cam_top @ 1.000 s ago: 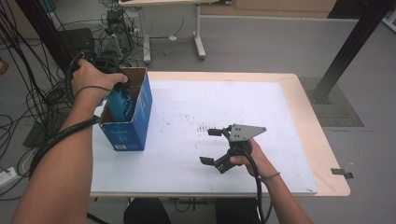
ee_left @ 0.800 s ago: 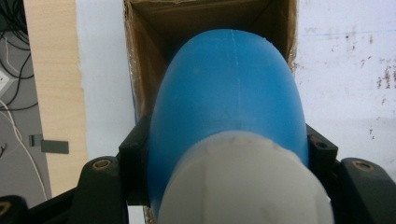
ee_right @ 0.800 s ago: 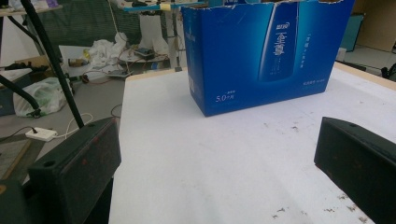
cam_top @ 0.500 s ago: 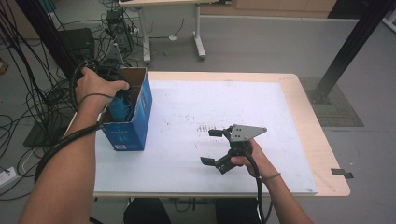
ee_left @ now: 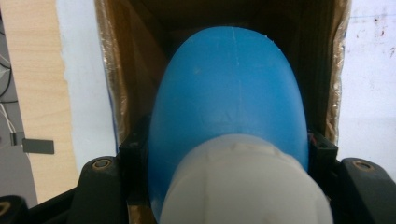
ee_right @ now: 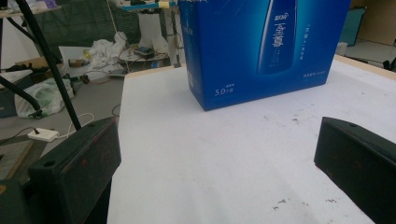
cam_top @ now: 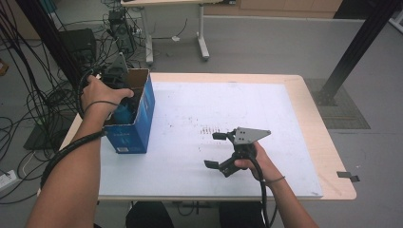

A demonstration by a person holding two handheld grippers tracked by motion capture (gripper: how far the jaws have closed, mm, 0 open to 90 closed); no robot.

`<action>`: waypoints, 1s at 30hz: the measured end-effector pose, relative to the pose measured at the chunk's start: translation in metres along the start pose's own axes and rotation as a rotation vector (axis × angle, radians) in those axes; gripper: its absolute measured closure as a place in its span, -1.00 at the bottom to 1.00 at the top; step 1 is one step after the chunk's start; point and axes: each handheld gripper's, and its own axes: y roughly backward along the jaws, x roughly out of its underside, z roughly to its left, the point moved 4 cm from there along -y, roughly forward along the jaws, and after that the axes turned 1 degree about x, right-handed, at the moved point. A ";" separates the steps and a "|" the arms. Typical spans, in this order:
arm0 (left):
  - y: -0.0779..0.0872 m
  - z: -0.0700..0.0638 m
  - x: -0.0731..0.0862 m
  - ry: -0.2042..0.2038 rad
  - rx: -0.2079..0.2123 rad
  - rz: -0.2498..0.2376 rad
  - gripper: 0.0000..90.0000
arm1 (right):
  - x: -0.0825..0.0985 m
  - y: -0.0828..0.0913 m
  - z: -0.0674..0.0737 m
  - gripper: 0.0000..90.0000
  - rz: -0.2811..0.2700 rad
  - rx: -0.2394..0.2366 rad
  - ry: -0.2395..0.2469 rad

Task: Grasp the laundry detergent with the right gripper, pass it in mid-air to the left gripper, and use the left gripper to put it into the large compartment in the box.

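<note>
- Left gripper (cam_top: 124,102): lowered into the open top of the blue carton (cam_top: 138,127), its jaws clamped on either side of a blue bottle (ee_left: 229,98) with a white cap (ee_left: 243,182); seen from the left gripper view, the bottle hangs inside the carton's brown interior.
- Blue carton: upright near the left edge of the white sheet (cam_top: 199,109) that covers the table (cam_top: 323,142), towards the far left corner.
- Right gripper (cam_top: 216,150): resting on the sheet near its front edge, well apart from the carton; jaws spread wide, nothing between them.
- Right gripper view: the carton's printed face (ee_right: 261,51) stands beyond the parted jaws.
</note>
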 end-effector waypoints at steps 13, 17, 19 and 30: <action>-0.010 0.000 0.000 -0.002 -0.002 0.015 -0.16 | 0.001 0.000 -0.001 -0.99 0.000 0.000 -0.004; -0.015 0.000 0.001 -0.004 -0.002 0.023 -0.16 | 0.001 0.000 -0.001 -0.99 -0.001 0.001 -0.002; -0.018 0.002 0.001 0.001 0.005 0.025 -0.16 | 0.001 0.001 -0.001 -0.99 -0.001 0.002 -0.003; -0.021 0.002 0.003 -0.001 0.010 0.022 -0.16 | 0.001 0.000 0.000 -0.99 -0.004 0.002 0.002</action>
